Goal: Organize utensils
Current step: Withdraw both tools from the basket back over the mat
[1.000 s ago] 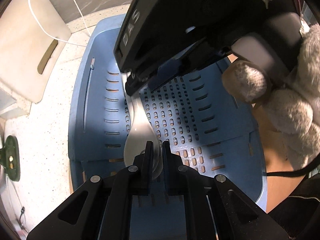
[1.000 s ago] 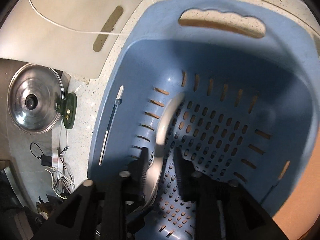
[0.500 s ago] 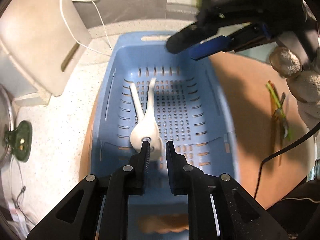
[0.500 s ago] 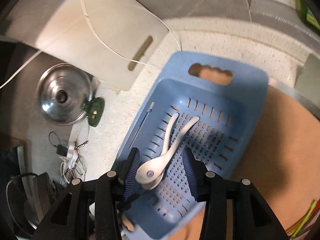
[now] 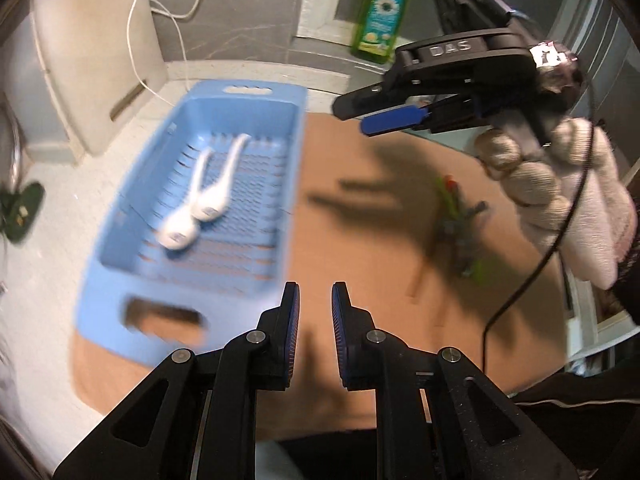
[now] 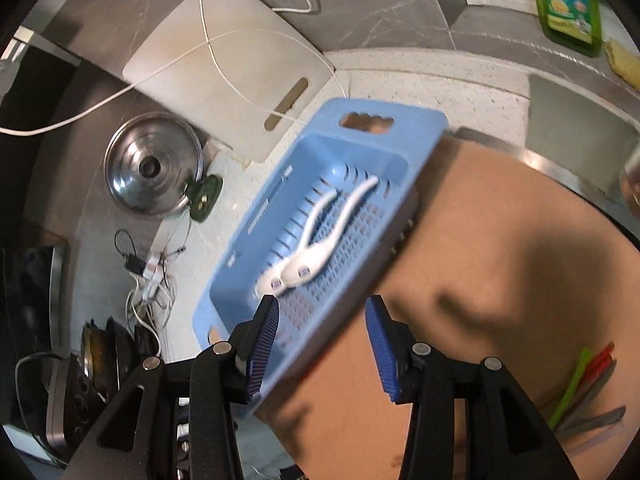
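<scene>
A light blue slotted basket (image 5: pixel 298 148) stands at the left on a brown mat, and two white spoons (image 5: pixel 200 208) lie side by side on its floor. My left gripper (image 5: pixel 313 294) hovers over the mat in front of the basket, its jaws a little apart with nothing between them. My right gripper (image 5: pixel 350 117), held by a gloved hand (image 5: pixel 560 208), hangs above the mat to the right. In the right wrist view the right gripper (image 6: pixel 320 308) is open and empty, just short of the basket (image 6: pixel 400 114) and the spoons (image 6: pixel 320 236).
Coloured utensils (image 5: pixel 460 224) lie in a heap on the mat (image 5: pixel 360 248) at the right, the same heap of coloured utensils (image 6: pixel 580 380) showing low right. A white cutting board (image 6: pixel 224 80), a steel pot lid (image 6: pixel 152 168), cables (image 6: pixel 148 280) and a green soap bottle (image 5: pixel 380 16) surround the basket.
Both grippers have let go of the white spoons, opened, and drawn back and up out of the basket. The spoons now lie in the basket.
</scene>
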`<action>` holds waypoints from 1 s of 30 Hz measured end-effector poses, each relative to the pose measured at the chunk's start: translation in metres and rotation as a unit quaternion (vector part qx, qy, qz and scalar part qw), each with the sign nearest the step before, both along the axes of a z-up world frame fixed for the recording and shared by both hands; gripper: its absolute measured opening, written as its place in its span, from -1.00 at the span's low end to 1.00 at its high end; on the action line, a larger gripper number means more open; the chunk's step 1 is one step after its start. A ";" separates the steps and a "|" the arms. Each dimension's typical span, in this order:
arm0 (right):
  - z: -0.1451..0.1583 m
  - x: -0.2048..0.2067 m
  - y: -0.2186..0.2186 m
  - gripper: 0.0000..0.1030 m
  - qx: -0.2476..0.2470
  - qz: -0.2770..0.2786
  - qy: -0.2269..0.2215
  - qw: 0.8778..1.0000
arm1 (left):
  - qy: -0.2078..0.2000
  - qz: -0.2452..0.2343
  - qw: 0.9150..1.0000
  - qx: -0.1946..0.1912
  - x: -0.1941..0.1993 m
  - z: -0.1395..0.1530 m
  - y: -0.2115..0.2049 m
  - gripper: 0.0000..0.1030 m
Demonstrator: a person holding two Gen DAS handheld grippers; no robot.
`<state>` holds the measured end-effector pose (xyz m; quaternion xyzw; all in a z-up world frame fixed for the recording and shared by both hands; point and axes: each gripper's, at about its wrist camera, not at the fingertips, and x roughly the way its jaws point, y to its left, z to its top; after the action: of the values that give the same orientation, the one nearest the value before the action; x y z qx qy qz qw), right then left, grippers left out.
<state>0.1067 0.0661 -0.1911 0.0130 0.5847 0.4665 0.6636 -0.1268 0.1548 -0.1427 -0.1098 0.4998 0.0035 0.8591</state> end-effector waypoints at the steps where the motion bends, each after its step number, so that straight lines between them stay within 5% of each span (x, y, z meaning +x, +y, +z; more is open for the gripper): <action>1: -0.001 -0.001 -0.003 -0.19 -0.001 0.001 -0.001 1.000 | -0.005 0.007 1.000 -0.009 -0.004 -0.002 -0.007 -0.71; 7: -0.014 -0.009 -0.022 -0.19 -0.013 0.013 -0.005 1.000 | -0.014 0.077 0.996 -0.040 -0.021 -0.042 -0.041 -0.76; 13: -0.027 -0.017 -0.032 -0.19 -0.033 0.035 -0.011 0.999 | -0.051 0.230 0.971 -0.050 -0.034 -0.066 -0.034 -0.87; 18: -0.042 -0.019 -0.030 -0.19 -0.044 0.054 -0.005 0.998 | -0.069 0.314 0.947 -0.001 -0.034 -0.078 -0.030 -0.87; 30: -0.065 -0.017 -0.001 -0.20 -0.057 0.101 -0.016 0.993 | -0.050 0.376 0.911 0.161 -0.006 -0.093 -0.031 -0.87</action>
<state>0.0895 0.0656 -0.2565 -0.0914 0.5978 0.4976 0.6218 -0.1324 0.1237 -0.2354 -0.1501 0.3707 0.4009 0.8242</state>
